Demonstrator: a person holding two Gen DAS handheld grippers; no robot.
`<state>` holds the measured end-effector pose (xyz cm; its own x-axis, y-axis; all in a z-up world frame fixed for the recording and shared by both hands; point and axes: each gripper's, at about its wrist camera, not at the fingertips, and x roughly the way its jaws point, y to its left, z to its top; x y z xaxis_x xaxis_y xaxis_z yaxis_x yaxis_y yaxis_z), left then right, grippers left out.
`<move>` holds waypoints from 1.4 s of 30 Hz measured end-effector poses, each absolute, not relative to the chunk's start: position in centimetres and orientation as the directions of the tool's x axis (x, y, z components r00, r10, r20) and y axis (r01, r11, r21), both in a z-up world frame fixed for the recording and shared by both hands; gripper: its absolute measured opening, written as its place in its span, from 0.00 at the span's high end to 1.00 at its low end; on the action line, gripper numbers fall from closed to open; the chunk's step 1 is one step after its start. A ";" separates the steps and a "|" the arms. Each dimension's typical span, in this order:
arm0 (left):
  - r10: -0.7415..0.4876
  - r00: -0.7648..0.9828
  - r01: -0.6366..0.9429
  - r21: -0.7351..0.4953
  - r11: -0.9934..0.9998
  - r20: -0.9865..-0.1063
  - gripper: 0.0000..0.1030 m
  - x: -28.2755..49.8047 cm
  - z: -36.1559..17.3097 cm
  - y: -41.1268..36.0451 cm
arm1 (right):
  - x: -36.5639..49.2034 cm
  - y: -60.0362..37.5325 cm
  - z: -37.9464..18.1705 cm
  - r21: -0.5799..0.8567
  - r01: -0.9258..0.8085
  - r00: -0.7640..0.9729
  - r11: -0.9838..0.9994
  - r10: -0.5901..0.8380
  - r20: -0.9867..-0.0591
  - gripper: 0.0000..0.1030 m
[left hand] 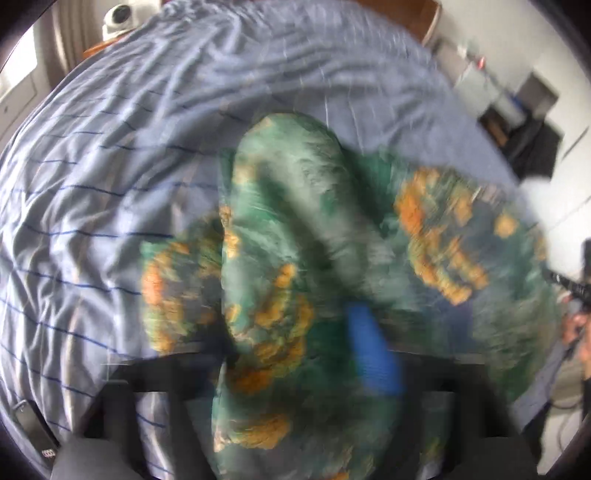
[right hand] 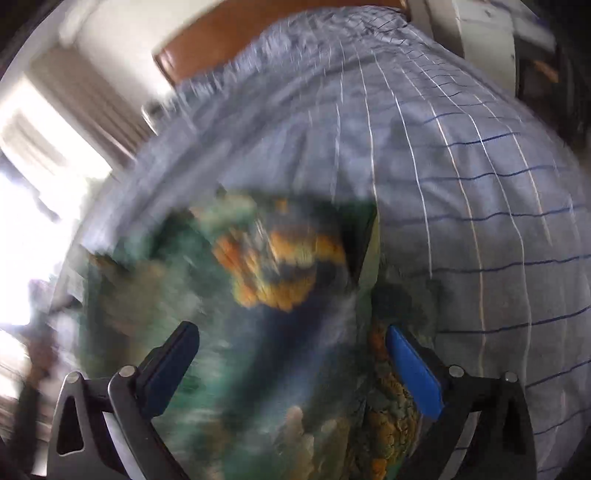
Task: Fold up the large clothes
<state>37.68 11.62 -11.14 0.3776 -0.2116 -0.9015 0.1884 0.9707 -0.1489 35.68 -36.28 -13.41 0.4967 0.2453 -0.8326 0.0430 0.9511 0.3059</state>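
Note:
A green garment with orange patches (left hand: 295,229) lies bunched on the blue striped bed cover (left hand: 110,147). In the left wrist view the cloth drapes over my left gripper (left hand: 314,350); one blue finger pad (left hand: 373,350) shows, the other is hidden under cloth, and the frame is blurred. In the right wrist view the garment (right hand: 258,266) fills the middle. My right gripper (right hand: 291,354) is open, with its dark left finger (right hand: 170,365) and blue right pad (right hand: 413,373) wide apart over the cloth, which spreads between and past them.
The bed's wooden headboard (right hand: 221,33) is at the far end. A bright window with curtains (right hand: 44,166) is on the left. A white camera (left hand: 120,18) stands beyond the bed. Shelving and boxes (left hand: 517,99) are on the right. A dark flat device (left hand: 33,428) lies at the bed's near left.

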 end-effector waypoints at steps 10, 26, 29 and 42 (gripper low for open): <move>-0.043 0.637 0.029 -0.032 0.999 -0.770 0.94 37.2 -7.6 12.8 | 34.6 -33.8 -6.0 -0.018 0.057 0.722 0.998 -0.054 -0.690 0.86; 0.047 0.675 -0.001 0.063 0.998 -0.737 0.87 36.0 -15.4 11.8 | 37.3 -34.4 -18.3 0.026 0.088 0.655 0.996 -0.038 -0.754 0.86; 0.077 0.666 0.000 0.103 0.995 -0.742 0.75 35.9 -14.5 11.3 | 37.7 -34.5 -18.0 0.048 0.084 0.648 0.995 -0.018 -0.761 0.82; -0.204 0.694 0.266 -0.016 0.964 -0.690 0.10 31.7 -3.7 2.4 | 28.9 -37.0 -8.0 0.222 0.068 0.766 0.973 0.092 -0.636 0.37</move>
